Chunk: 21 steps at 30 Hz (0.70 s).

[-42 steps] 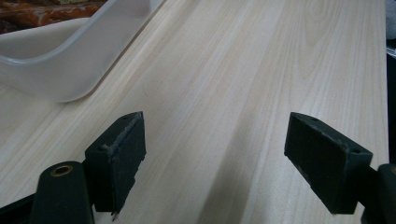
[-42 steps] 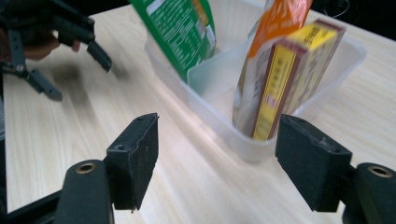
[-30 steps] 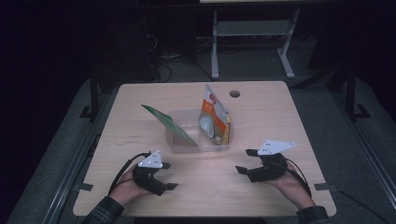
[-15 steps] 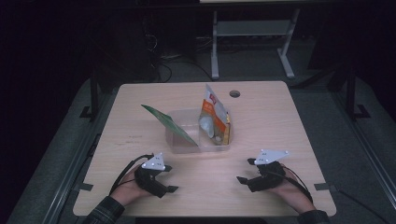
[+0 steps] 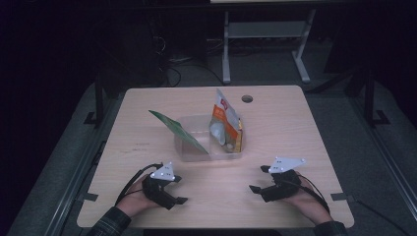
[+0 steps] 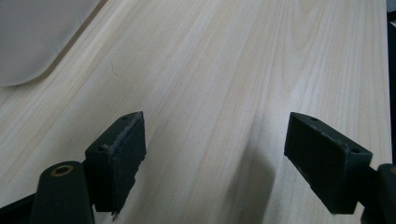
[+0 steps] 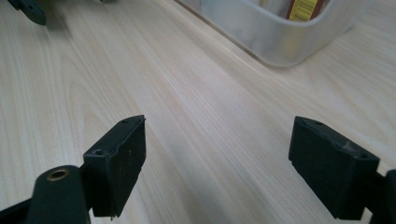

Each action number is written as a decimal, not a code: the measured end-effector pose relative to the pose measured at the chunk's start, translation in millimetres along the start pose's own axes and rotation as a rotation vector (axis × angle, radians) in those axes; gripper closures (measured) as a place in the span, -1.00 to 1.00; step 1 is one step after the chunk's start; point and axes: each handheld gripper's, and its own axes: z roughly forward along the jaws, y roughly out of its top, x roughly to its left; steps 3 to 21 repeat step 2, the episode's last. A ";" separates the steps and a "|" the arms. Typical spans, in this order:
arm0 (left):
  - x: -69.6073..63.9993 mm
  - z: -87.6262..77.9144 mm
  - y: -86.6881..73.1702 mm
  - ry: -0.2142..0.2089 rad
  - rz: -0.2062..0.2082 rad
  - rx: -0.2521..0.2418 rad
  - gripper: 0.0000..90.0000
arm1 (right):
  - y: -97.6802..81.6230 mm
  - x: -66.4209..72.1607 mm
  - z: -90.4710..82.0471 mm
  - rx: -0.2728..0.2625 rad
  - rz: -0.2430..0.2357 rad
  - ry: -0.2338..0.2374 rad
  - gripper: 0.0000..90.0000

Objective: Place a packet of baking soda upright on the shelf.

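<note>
A clear plastic bin [image 5: 196, 147] stands at the middle of the wooden table [image 5: 295, 128]. An orange snack bag [image 5: 227, 123] stands upright in its right half, and a green packet [image 5: 177, 130] leans out over its left wall. My left gripper [image 5: 181, 189] rests near the front edge, left of the bin, open with only bare wood between its jaws [image 6: 215, 158]. My right gripper [image 5: 258, 178] lies at the front right, open and empty [image 7: 217, 163]; its jaws have just been opening. In the right gripper view the bin [image 7: 280, 37] is ahead to the right.
A round cable hole [image 5: 247, 99] sits near the table's far edge. A metal stand [image 5: 265, 44] is on the dark floor beyond. The bin's rounded corner [image 6: 28, 42] appears at the upper left of the left gripper view.
My right hand has drawn back slightly toward the near edge of the table. The left hand, the bin and the packets stay where they were.
</note>
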 end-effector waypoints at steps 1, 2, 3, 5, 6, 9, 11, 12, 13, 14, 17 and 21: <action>0.1 -0.2 0.1 0.001 0.000 -0.001 -0.55 | 0.6 1.0 -0.6 -0.008 0.006 -0.001 -0.60; 0.2 -0.2 0.4 0.001 0.002 -0.002 -0.55 | 1.2 0.8 -1.0 -0.016 -0.004 -0.001 -0.60; 0.2 -0.2 0.4 0.001 0.002 -0.002 -0.55 | 1.2 0.8 -1.0 -0.016 -0.004 -0.001 -0.60; 0.2 -0.2 0.4 0.001 0.002 -0.002 -0.55 | 1.2 0.8 -1.0 -0.016 -0.004 -0.001 -0.60; 0.2 -0.2 0.4 0.001 0.002 -0.002 -0.55 | 1.2 0.8 -1.0 -0.016 -0.004 -0.001 -0.60; 0.2 -0.2 0.4 0.001 0.002 -0.002 -0.55 | 1.2 0.8 -1.0 -0.016 -0.004 -0.001 -0.60; 0.2 -0.2 0.4 0.001 0.002 -0.002 -0.55 | 1.2 0.8 -1.0 -0.016 -0.004 -0.001 -0.60; 0.2 -0.2 0.4 0.001 0.002 -0.002 -0.55 | 1.2 0.8 -1.0 -0.016 -0.004 -0.001 -0.60; 0.2 -0.2 0.4 0.001 0.002 -0.002 -0.55 | 1.2 0.8 -1.0 -0.016 -0.004 -0.001 -0.60; 0.2 -0.2 0.4 0.001 0.002 -0.002 -0.55 | 1.2 0.8 -1.0 -0.016 -0.004 -0.001 -0.60; 0.2 -0.2 0.4 0.001 0.002 -0.002 -0.55 | 1.2 0.8 -1.0 -0.016 -0.004 -0.001 -0.60; 0.2 -0.2 0.4 0.001 0.002 -0.002 -0.55 | 1.2 0.8 -1.0 -0.016 -0.004 -0.001 -0.60</action>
